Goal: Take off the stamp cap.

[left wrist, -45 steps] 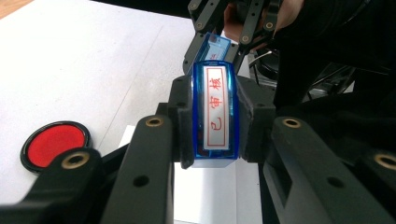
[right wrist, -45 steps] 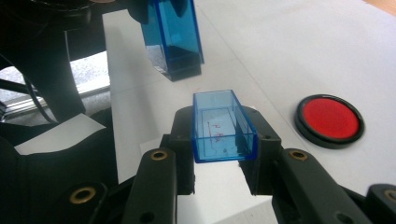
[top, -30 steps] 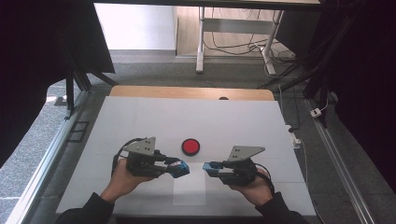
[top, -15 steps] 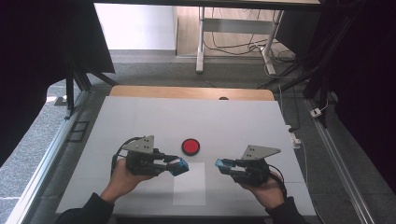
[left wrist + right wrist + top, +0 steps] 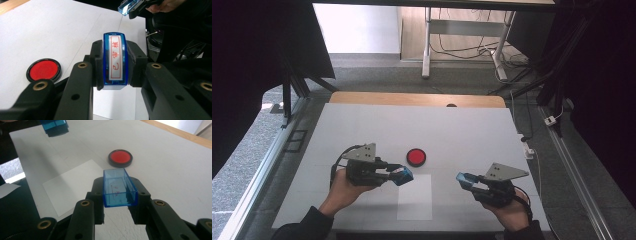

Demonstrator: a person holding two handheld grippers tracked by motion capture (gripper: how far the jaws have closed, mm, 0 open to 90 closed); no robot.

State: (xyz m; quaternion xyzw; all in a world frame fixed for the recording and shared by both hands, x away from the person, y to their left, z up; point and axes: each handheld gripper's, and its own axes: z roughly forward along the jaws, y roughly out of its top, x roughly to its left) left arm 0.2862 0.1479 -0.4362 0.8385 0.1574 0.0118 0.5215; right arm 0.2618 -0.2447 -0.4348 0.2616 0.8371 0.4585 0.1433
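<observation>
While the left tool (image 5: pixel 113 67) pinches the stamp (image 5: pixel 115 61), the right tool (image 5: pixel 117 195) clamps its cap (image 5: pixel 119 187).

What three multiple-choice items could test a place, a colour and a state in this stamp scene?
1. Where does the ink pad lie?
A. on the paper sheet
B. on the table, beyond the sheet
C. in a gripper

2. Which colour is the pad's ink?
A. red
B. blue
C. black

3. What does the left gripper hold?
A. nothing
B. the empty stamp cap
C. the stamp

Key: 1 B, bare table surrounds it; 2 A, its disc is red; 3 C, its jaws clamp the lettered stamp, while the right gripper grips the cap.
</observation>
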